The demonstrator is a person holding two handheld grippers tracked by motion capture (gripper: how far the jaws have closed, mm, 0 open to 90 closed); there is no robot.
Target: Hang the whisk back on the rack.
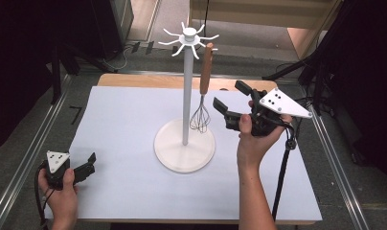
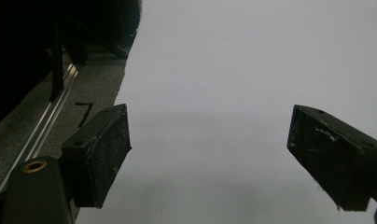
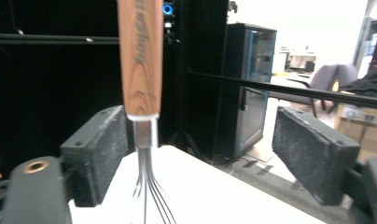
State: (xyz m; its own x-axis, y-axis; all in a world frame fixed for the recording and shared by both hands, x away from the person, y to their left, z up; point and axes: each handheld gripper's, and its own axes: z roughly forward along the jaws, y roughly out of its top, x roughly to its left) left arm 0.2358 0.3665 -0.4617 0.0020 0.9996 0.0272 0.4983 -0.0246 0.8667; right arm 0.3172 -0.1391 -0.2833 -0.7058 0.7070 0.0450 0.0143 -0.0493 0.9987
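Note:
A white hook stand [image 1: 186,96] rises from a round base [image 1: 184,146] in the middle of the table. From one of its top hooks hangs a whisk [image 1: 206,72] with a wooden handle, its wire head just above the base. My right gripper [image 1: 230,98] is open, just right of the whisk at the height of its wires. In the right gripper view the whisk [image 3: 141,56] hangs close to the left jaw of my right gripper [image 3: 205,154], with nothing clamped. My left gripper [image 1: 88,165] is open at the table's front left, and my left gripper [image 2: 210,158] has nothing between its pads.
A white sheet [image 1: 124,120] covers the table. Metal rails [image 1: 24,163] run along the left side, on the floor. The right gripper's cable [image 1: 282,177] trails down by the forearm. A dark cabinet [image 3: 245,88] stands beyond the table.

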